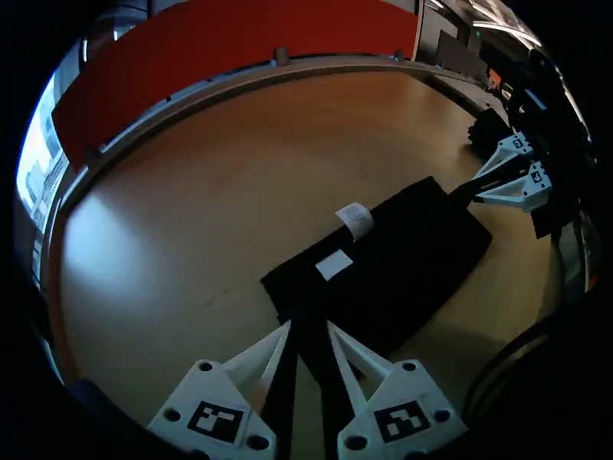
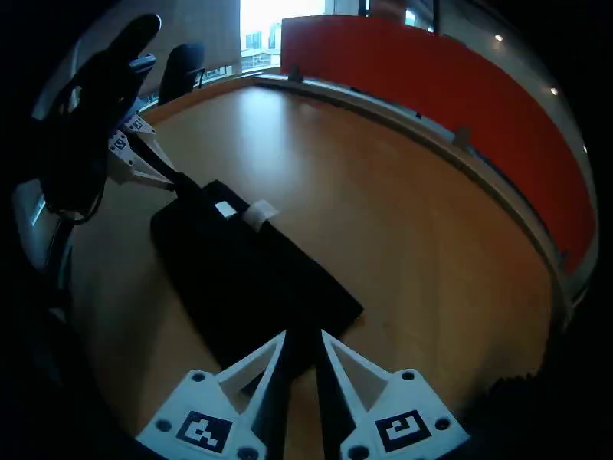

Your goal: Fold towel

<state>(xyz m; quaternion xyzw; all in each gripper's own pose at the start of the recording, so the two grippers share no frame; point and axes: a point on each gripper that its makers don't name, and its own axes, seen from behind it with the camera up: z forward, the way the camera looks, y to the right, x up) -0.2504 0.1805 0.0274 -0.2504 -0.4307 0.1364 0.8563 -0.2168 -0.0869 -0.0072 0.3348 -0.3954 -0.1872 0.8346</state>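
Left gripper view: the left claw [image 1: 309, 326] sits at the bottom edge, its two fingers drawn close and pinching the near corner of the towel [image 1: 398, 268]; the towel is black, folded to a flat oblong, and lies on the wooden desk [image 1: 191, 230], running slantwise away to the right; a curled tag [image 1: 355, 220], white, sticks out at its left edge; a flat tag [image 1: 334, 264], also white, lies on the cloth just nearer; at the far corner the right claw [image 1: 469, 189] comes in from the right, its fingers narrowed onto that corner; a red screen [image 1: 230, 46] runs along the desk's far edge.

Right gripper view: the right claw [image 2: 303, 333] is low in the middle, fingers nearly together with the near corner of the towel [image 2: 245, 284] caught between them; the towel stretches away to the upper left, flat on the desk [image 2: 398, 230]; the curled tag [image 2: 263, 212] and the flat tag [image 2: 225, 208] lie near its far end; the left claw [image 2: 176, 184] is closed on the far corner; the screen [image 2: 460, 92] lines the desk's right side; a dark chair [image 2: 184, 69] stands beyond the desk, below a bright window [image 2: 260, 31].
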